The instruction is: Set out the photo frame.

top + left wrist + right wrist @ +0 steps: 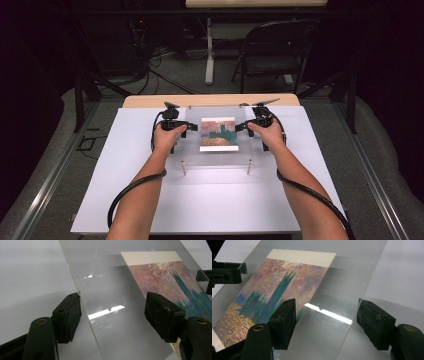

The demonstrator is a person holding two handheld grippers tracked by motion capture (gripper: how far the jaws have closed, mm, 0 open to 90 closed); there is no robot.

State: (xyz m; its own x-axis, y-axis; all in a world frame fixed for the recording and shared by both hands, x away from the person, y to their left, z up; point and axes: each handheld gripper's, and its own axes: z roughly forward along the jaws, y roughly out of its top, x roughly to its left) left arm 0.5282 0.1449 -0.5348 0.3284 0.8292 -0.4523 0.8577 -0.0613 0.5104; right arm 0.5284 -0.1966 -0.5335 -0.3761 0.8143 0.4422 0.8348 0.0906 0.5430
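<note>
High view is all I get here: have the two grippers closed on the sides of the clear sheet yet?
Observer: No. The left gripper has its jaws wide apart, and between them runs one edge of the clear sheet.
Operator: And the right one?
Observer: The right gripper is open too, with the opposite edge of the sheet between its jaws.
Operator: What is on the print? It is a blur from up here.
Observer: The print shows a teal tower against a pink sky over golden water, with a plain cream strip along one end.
</note>
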